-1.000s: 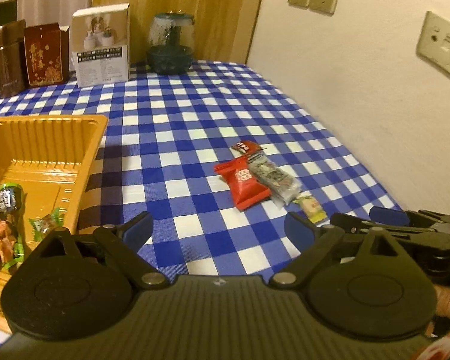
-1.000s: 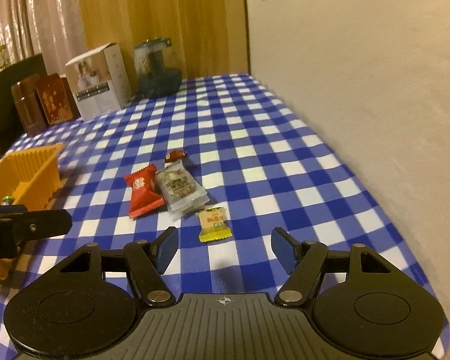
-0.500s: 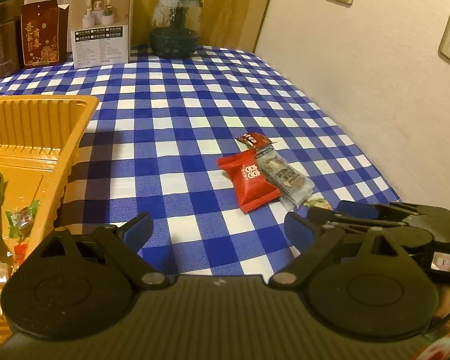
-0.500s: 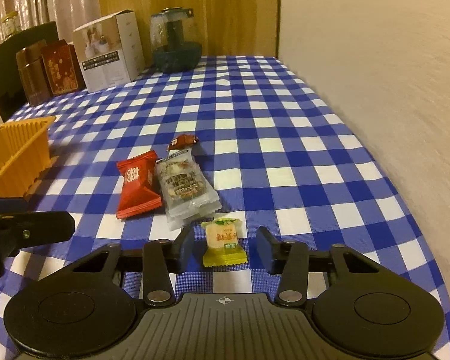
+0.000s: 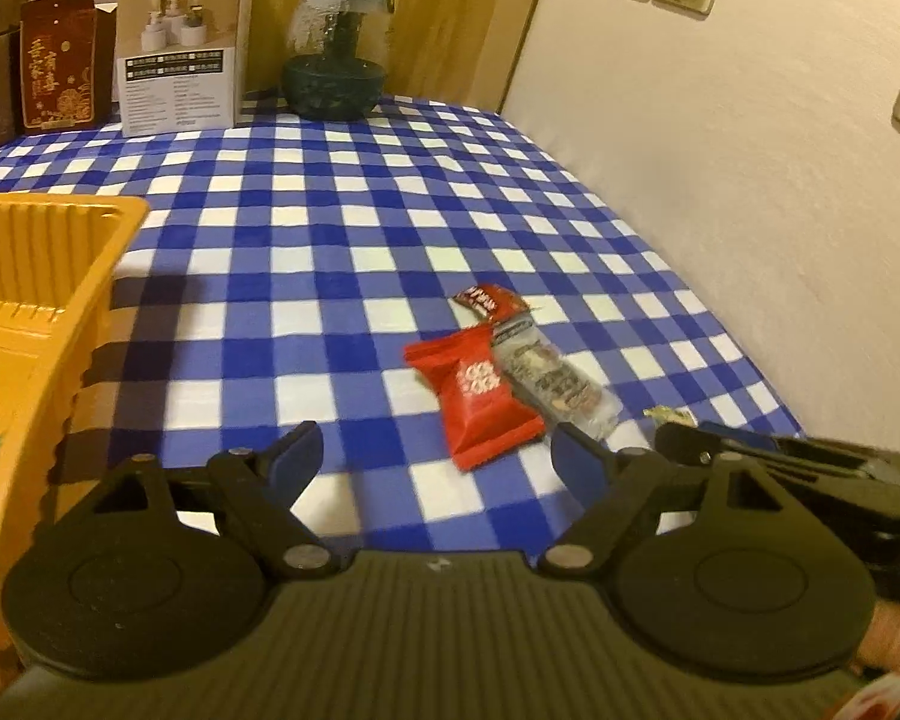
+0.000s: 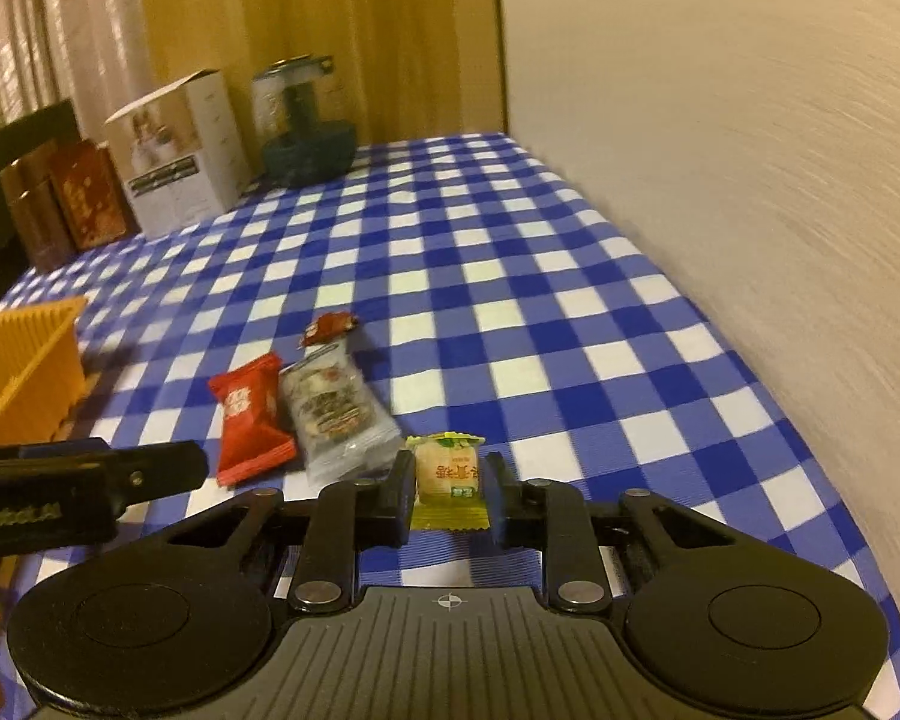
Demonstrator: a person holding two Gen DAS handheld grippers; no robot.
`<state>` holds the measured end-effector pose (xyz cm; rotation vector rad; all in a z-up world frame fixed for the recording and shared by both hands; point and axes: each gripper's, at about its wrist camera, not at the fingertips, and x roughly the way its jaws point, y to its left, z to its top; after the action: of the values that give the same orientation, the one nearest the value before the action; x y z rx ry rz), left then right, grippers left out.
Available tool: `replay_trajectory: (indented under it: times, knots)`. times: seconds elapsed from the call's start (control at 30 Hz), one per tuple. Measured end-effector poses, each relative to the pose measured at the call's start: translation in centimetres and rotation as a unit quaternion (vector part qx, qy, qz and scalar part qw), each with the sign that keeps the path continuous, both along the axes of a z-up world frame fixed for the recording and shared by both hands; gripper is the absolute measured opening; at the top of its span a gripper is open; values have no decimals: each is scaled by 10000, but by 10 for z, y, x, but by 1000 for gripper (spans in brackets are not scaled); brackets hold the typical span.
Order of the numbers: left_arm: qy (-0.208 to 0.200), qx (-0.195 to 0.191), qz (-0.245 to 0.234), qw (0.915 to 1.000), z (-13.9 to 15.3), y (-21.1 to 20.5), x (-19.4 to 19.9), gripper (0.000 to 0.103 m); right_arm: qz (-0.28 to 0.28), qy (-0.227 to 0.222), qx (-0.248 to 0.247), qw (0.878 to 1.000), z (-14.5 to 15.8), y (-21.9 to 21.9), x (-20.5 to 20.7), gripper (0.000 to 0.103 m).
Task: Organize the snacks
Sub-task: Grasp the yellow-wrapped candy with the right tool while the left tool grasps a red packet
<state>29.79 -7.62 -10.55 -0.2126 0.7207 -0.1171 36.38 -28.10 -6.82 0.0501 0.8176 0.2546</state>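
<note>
Right claw [image 6: 450, 495] narrowed onto yellow candy [image 6: 448, 476], pads on its left and right sides; candy flat on counter [image 6: 510, 300] at the near right end of the snack cluster, long axis running near-to-far, in line with the claw. Looks gripped, not yet lifted. Left claw [image 5: 435, 459] wide but closing, nothing between the pads; aimed at red pack [image 5: 477, 399], which lies just beyond and slightly right of its gap, long axis slanting from far-left to near-right. Clear pack [image 5: 552, 381] touching red pack's right edge, same slant, its near end close to the left claw's right finger. Small red-brown candy [image 5: 486, 300] at the far tip of the cluster, touching clear pack's far end. Left claw nearer to red pack; right claw already busy with yellow candy. Judgement: closing on red pack may call for a small shift right and forward, else right finger may catch clear pack. Orange tray [image 5: 48, 276] on counter, far left of cluster, well apart from it; ribbed inner walls, a green-wrapped sweet just visible at the left frame edge inside it, rest of contents out of frame. Boxes [image 5: 177, 54] and glass jar [image 5: 337, 54] along the far edge, untouched. Four snacks on the cloth outside the tray.
</note>
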Motion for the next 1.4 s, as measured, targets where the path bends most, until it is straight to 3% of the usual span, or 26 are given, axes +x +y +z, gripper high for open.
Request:
replay_trajectory:
  times: [0.1, 0.23, 0.37, 0.5, 0.67, 0.77, 0.97, 1.4]
  knots:
    - [-148, -177, 19, 9997, -3, -2, 11, 81, -89, -18, 32, 10000, 2, -3, 2, 24]
    - [-204, -176, 48, 9996, -10, -7, 29, 67, -165, -5, 83, 9998, 2, -5, 2, 24]
    - [-118, -184, 62, 9997, -16, -7, 41, 60, -193, 1, 100, 9998, 2, -6, 2, 24]
    - [-55, -71, -1, 10000, -20, -8, 44, 47, -214, 32, 114, 9997, 1, -5, 3, 24]
    - [-16, 97, -139, 9999, -22, -11, 45, 43, -168, 43, 108, 9998, 0, -2, 2, 24]
    - [9, 257, -318, 9992, -21, -14, 43, 27, -133, 45, 107, 9998, 0, 0, 2, 24]
    - [58, 409, -557, 9976, -19, -12, 31, 25, -48, 37, 109, 9999, 1, 5, 0, 24]
    - [196, 325, -597, 9975, 2, 0, -29, 25, 34, -23, 246, 9997, 20, 20, -30, 24]
